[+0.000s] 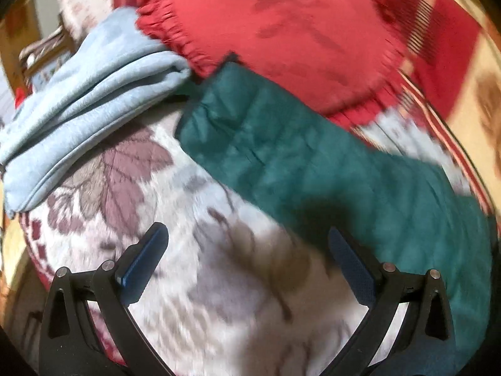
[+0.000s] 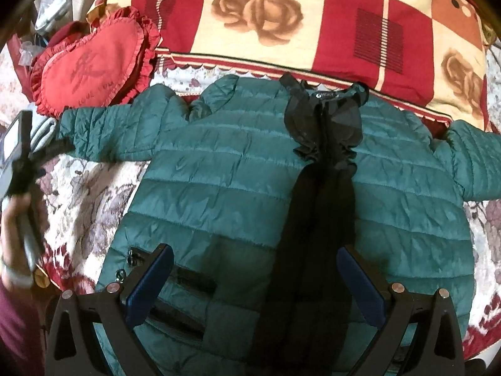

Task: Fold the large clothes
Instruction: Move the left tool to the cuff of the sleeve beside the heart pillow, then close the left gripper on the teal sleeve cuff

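Note:
A teal quilted puffer jacket (image 2: 225, 169) lies flat on the floral bedspread (image 2: 81, 194), front up, with a black collar and black front strip (image 2: 322, 188) and both sleeves spread out. My right gripper (image 2: 253, 257) is open and empty, just above the jacket's lower hem. My left gripper (image 1: 247, 238) is open and empty above the bedspread (image 1: 200, 282), beside the jacket's left sleeve (image 1: 281, 156). The left gripper also shows at the left edge of the right wrist view (image 2: 22, 163), held in a hand.
A red heart-shaped frilled cushion (image 2: 90, 62) lies by the left sleeve. A red and cream rose-patterned blanket (image 2: 281, 15) lies behind the collar. A folded light blue fleece (image 1: 87, 106) lies left of the sleeve end.

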